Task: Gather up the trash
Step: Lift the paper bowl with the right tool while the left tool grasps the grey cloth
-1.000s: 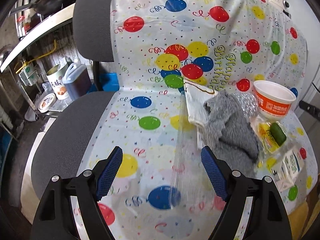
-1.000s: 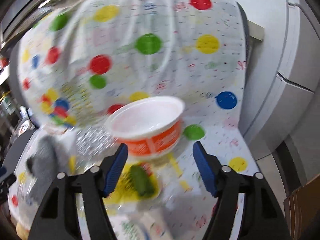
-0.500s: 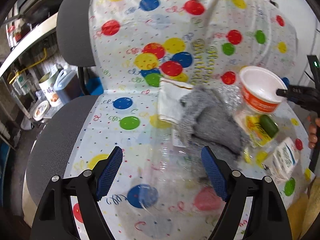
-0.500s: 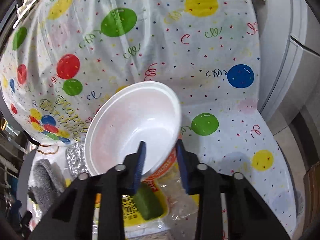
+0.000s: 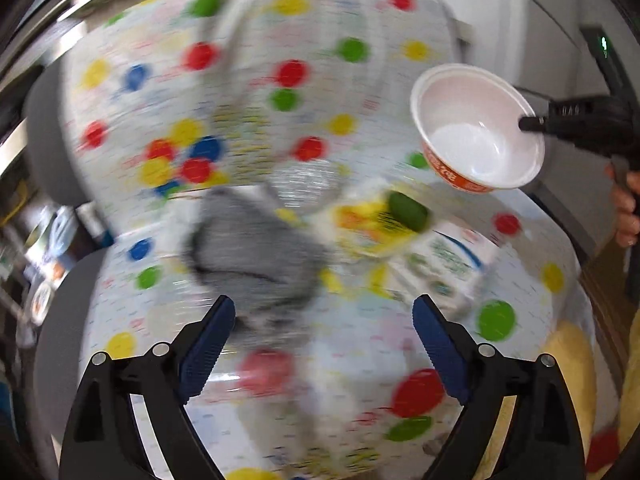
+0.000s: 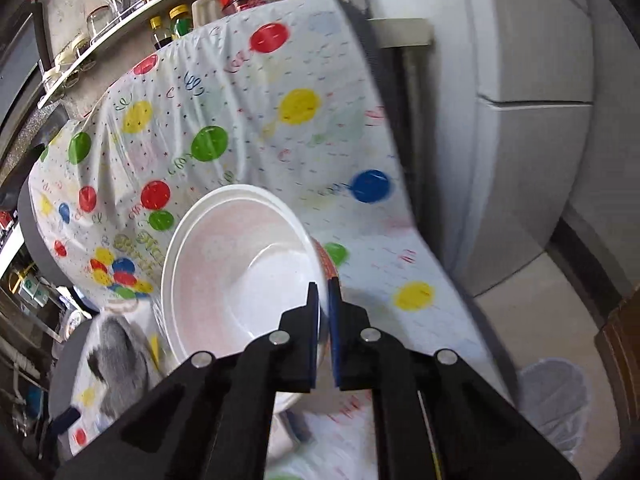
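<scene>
Above the balloon-print cover, the bowl is held tilted and clear of the surface, its rim clenched between the jaws of the right gripper. The left gripper is seen with jaws spread wide, grasping nothing, over a blurred grey cloth, yellow wrapper and carton. A lined bin is noted on the floor at lower right

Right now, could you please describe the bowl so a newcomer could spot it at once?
Find the chair draped in a balloon-print cloth. Above its seat, the right gripper pinches the rim of a tilted bowl. It is the only round container there: white inside, orange outside, empty.
</scene>
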### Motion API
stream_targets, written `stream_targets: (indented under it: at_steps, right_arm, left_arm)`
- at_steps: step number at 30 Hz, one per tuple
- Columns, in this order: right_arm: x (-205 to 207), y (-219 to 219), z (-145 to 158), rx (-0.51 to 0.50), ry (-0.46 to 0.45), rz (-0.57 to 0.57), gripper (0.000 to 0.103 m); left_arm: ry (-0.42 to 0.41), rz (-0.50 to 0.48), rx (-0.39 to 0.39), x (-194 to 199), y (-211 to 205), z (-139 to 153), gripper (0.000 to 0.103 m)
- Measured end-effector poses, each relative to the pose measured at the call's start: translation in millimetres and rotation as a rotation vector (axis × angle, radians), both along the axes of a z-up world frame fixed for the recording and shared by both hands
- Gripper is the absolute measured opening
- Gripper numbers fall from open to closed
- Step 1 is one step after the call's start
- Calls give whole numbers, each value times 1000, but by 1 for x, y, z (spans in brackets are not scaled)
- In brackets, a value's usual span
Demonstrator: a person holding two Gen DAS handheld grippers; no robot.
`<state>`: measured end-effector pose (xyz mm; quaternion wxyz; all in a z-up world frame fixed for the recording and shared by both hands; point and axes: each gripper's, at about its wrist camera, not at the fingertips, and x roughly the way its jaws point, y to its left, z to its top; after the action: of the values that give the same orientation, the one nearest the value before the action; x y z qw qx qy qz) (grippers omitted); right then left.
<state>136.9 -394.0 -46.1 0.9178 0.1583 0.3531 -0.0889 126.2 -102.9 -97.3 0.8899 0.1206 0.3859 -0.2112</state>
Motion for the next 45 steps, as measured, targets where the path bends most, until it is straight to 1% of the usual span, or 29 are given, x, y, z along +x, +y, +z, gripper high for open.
stream_targets:
  at_steps: [1, 3, 7, 9, 14, 18, 22, 24, 26, 27, 29, 30, 32, 35, 36, 37, 39, 41, 42, 44, 45]
  right_arm:
    - [-11, -5, -2, -4, 6, 1, 6]
    - [-32, -15, -6, -10, 12, -4, 6]
    - [-64, -22, -20, -11, 17, -28, 6]
    - [-77, -26, -25, -13, 18, -43, 6]
    - [-90, -33, -33, 18, 2, -74, 6]
    - [-92, -37, -37, 27, 6, -81, 6]
    - [-93, -39, -40, 30, 11, -84, 6]
    - [-94, -40, -40, 39, 10, -87, 6]
    - [-96, -40, -41, 38, 11, -88, 6]
    - [-96, -41, -41, 35, 11, -87, 6]
    - [-96, -40, -39, 24, 10, -88, 6]
    - [-95, -39, -38, 17, 7, -88, 6]
    - [-93, -35, -36, 7, 0, -85, 6]
    - [-86, -27, -34, 1, -7, -68, 6]
    - [-84, -23, -34, -3, -8, -62, 6]
    - [-82, -19, -34, -6, -7, -55, 6]
    - [-79, -14, -35, -6, -2, -42, 6]
    - [-78, -9, -35, -10, 3, -35, 6]
    - [-77, -8, -35, -10, 5, -32, 6]
    - [-78, -8, -34, -11, 5, -32, 6]
    - [-79, -9, -34, -8, 3, -35, 6]
  left_arm:
    - [13, -33, 16, -2, -13, -5, 90]
    - [45, -65, 17, -2, -28, -13, 90]
    - [95, -81, -2, -2, -46, -23, 90]
    - [104, -77, 0, -1, -50, -25, 90]
    - [114, -71, 8, 6, -61, -30, 90]
    - [129, -97, 30, 2, -72, -39, 90]
    - [127, -132, 79, -3, -86, -57, 90]
    - [127, -120, 128, 1, -93, -68, 90]
    - [120, -102, 148, 1, -92, -70, 90]
    - [115, -95, 133, 1, -87, -65, 90]
    - [96, -92, 73, 0, -74, -50, 90]
    - [82, -70, 51, 2, -65, -40, 90]
    - [48, 7, 25, 11, -44, -23, 90]
    - [-6, 163, 39, 26, -12, -8, 90]
    - [-5, 215, 62, 36, -2, -10, 90]
    - [10, 243, 74, 43, 3, -13, 90]
    - [88, 283, 62, 64, 15, -28, 89]
    - [131, 297, 52, 75, 19, -39, 87]
    - [139, 296, 43, 79, 20, -43, 86]
    - [149, 289, 23, 82, 20, -44, 59]
    - [147, 287, 11, 82, 20, -43, 52]
